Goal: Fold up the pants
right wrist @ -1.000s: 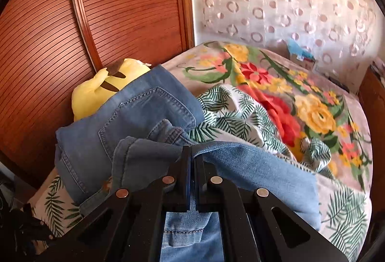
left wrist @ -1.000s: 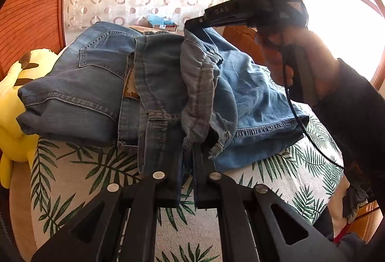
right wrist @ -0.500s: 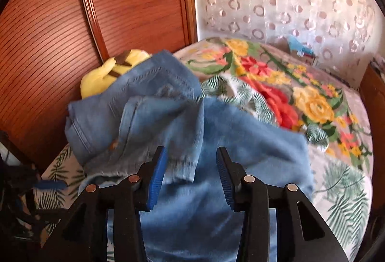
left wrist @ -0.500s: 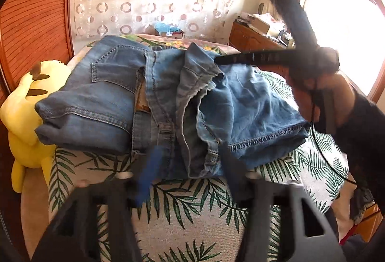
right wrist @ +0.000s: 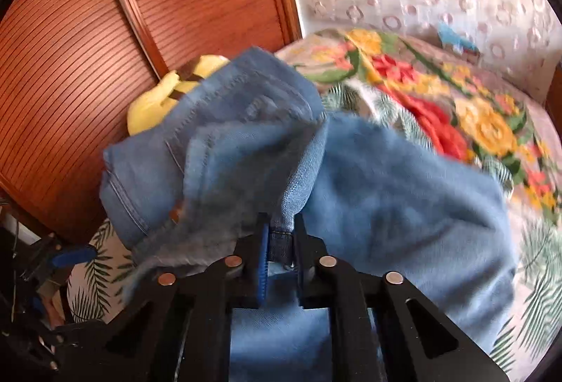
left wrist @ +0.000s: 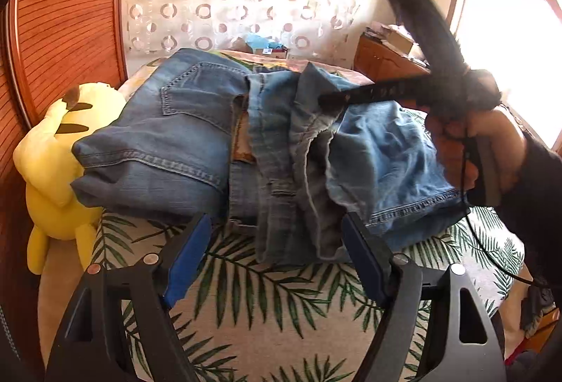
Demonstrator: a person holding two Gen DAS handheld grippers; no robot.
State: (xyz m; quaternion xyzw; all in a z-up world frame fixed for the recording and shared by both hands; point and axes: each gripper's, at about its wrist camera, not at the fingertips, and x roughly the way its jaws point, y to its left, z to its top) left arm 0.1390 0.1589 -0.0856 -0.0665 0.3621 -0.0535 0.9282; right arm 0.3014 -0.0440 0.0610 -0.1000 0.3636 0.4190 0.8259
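We have the pants (left wrist: 217, 150) bunched at the bed's (left wrist: 246, 290) near edge. Our left gripper (left wrist: 277, 252) is spreading apart, empty; our right gripper (right wrist: 281, 238) is closing on a denim fold. Next, probably, flatten the stack.

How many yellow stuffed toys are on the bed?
1. The yellow plush toy lies at the bed's left edge against the wooden panel, partly under the folded jeans. Others could be hidden.

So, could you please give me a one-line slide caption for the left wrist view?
Left gripper opening its jaws before folded jeans on a leaf-print bedspread, yellow plush toy beside.
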